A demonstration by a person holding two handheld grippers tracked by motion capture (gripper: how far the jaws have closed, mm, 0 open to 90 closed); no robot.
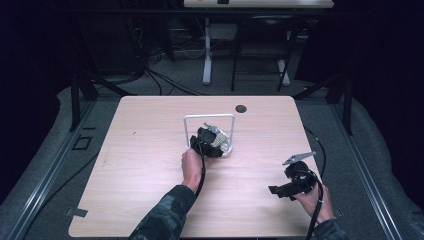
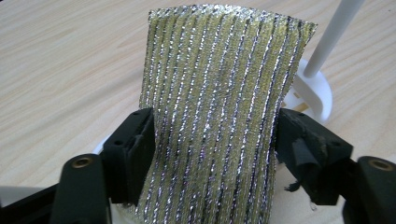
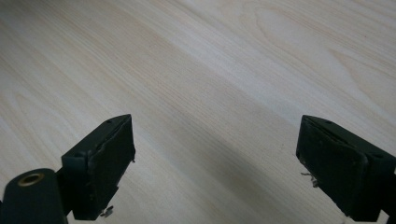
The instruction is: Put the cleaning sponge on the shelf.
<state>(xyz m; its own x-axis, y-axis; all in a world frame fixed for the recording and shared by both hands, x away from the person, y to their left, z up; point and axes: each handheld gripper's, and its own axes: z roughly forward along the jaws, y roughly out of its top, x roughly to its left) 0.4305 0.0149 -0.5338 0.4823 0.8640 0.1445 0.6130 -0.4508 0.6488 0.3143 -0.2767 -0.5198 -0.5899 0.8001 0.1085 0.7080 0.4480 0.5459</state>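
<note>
At left of centre on the table [image 1: 145, 150], in the high view: left gripper [image 1: 207, 137] pinching a glittery striped cloth [image 1: 218, 136] inside the white rack [image 1: 186, 127], below the top bar and between the two posts. In the left gripper view: both jaws of the left gripper [image 2: 215, 126] pressed against the side edges of the cloth [image 2: 219, 70], with the cloth upright and slightly bowed between them, and a post and round foot of the rack [image 2: 322, 93] just beside it to the right. Contact between cloth and rack: cannot tell. Step in hand, as judged: carrying the cloth at the rack, either toward the top bar for hanging or away from it after removal; not decidable from this moment. For hanging, raise the cloth above the bar, tip the free upper edge over it, then release. Hold the grip firm, since a thin, springy cloth may slip. Avoid knocking the light rack. At right: right gripper [image 1: 277, 190] near the table edge, well apart from the rack; jaws of the right gripper [image 3: 215, 154] spread wide over bare wood, holding nothing. Bring it in to steady the rack foot if needed.
</note>
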